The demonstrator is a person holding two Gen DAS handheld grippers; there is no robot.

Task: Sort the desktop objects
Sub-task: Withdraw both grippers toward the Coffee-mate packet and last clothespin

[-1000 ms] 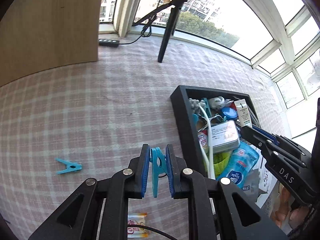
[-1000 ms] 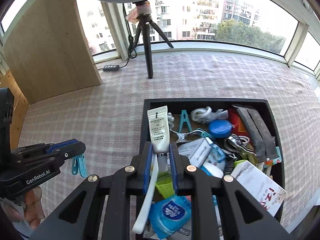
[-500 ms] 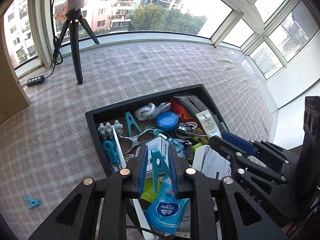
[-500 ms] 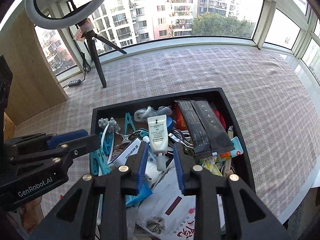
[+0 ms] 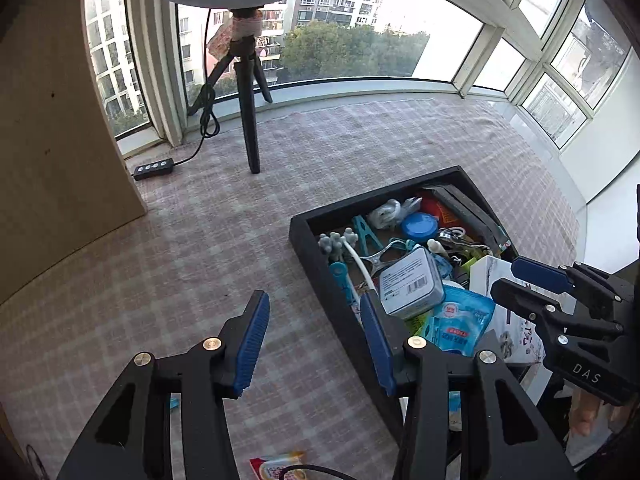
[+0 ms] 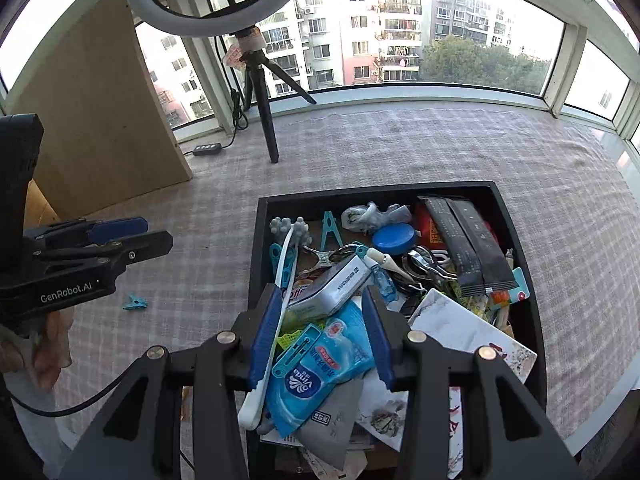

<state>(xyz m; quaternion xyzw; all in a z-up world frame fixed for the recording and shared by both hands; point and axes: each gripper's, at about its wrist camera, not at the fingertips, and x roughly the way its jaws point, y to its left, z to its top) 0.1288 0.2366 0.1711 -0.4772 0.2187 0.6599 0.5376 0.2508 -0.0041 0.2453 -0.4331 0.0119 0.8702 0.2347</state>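
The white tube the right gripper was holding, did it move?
Yes. The right gripper is open with nothing between its fingers. I cannot pick the tube out in the black tray.

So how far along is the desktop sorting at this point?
Mostly done: the black tray is piled with items, including a tissue pack, metal tin and blue lid. Nothing is in hand: the left gripper and right gripper are both open and empty. Left on the checked cloth: a blue clothespin and a small snack packet.
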